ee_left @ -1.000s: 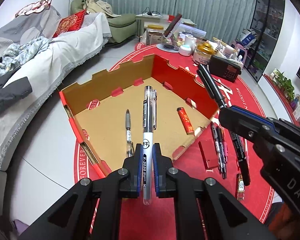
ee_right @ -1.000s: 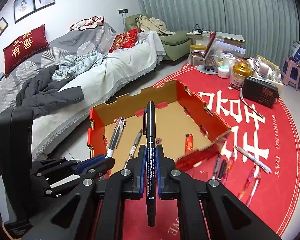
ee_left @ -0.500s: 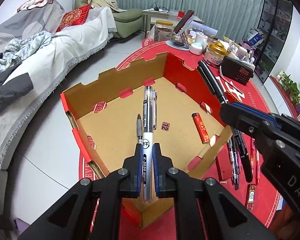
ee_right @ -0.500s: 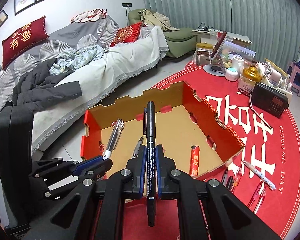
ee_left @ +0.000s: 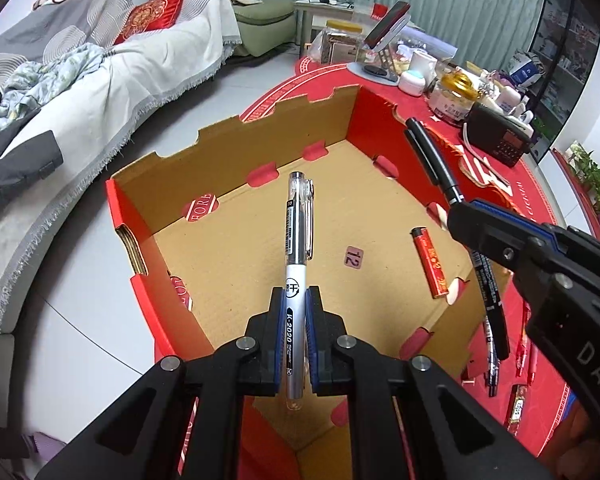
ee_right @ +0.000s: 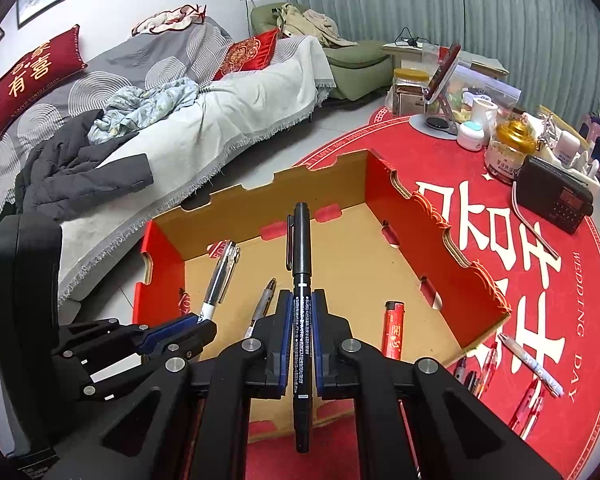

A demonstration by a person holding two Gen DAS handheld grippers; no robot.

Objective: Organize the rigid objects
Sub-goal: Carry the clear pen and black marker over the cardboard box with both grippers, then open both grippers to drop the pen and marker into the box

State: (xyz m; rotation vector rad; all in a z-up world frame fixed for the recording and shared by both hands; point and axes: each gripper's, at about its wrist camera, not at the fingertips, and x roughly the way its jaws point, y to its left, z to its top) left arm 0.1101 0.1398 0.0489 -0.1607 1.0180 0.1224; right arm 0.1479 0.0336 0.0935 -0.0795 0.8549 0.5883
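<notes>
Pens are the things being tidied, and the job looks about half done. One grey pen (ee_right: 263,300) and a red lighter (ee_right: 393,330) already lie on the floor of the cardboard box (ee_right: 476,276), the lighter near the box's right wall. The left gripper (ee_left: 292,336) is clamped tight on a white pen with a clear cap (ee_left: 298,240), and it hangs over the box near the front edge. The right gripper (ee_right: 301,344) is clamped on a black marker (ee_right: 301,256), also over the front edge of the box, pointing down into it. Neither of these two is in the box yet, so both must be let go inside. More pens (ee_right: 528,364) lie on the red mat (ee_right: 540,300) just outside the box's right front corner, and they look like they still need picking up. The white pen is thin and smooth, with black writing on its side. The marker is long and black with a clip near its top end.
</notes>
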